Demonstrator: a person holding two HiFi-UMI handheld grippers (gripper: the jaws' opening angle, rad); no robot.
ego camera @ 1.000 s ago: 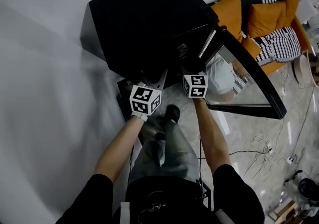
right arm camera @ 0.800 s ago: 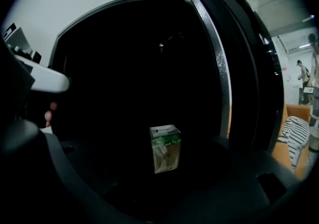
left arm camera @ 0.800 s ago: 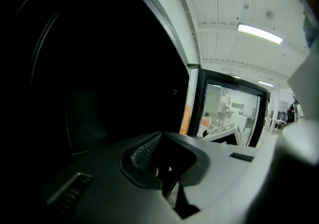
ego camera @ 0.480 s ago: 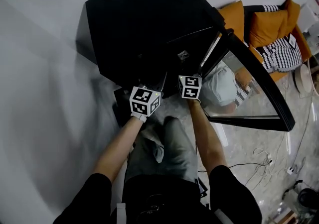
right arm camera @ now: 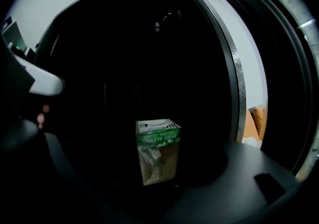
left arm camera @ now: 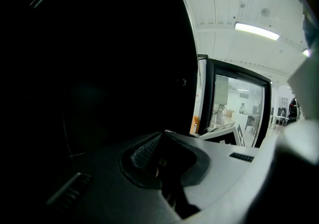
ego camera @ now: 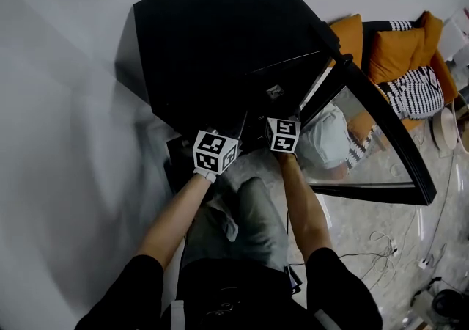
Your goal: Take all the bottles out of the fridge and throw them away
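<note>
A black fridge [ego camera: 212, 35] stands before me with its glass door [ego camera: 381, 123] swung open to the right. In the right gripper view a small carton with a green band [right arm camera: 158, 151] stands alone in the dark inside. My right gripper [right arm camera: 134, 180] points at it from a little way off. Its jaws have just been opening and stand wide apart with nothing between the pads. My left gripper [left arm camera: 159, 146] is at the fridge's front left, jaws together and empty. Both marker cubes, the left [ego camera: 215, 151] and the right [ego camera: 283, 135], show at the fridge mouth in the head view.
A sofa with orange cushions [ego camera: 396, 42] stands beyond the open door. Cables [ego camera: 381, 244] lie on the glossy floor at the right. A white wall runs along the left. The person's legs [ego camera: 242, 226] are below the grippers.
Both grippers have sunk a little at the fridge's front. The right one has shifted slightly left, closer to the left one.
</note>
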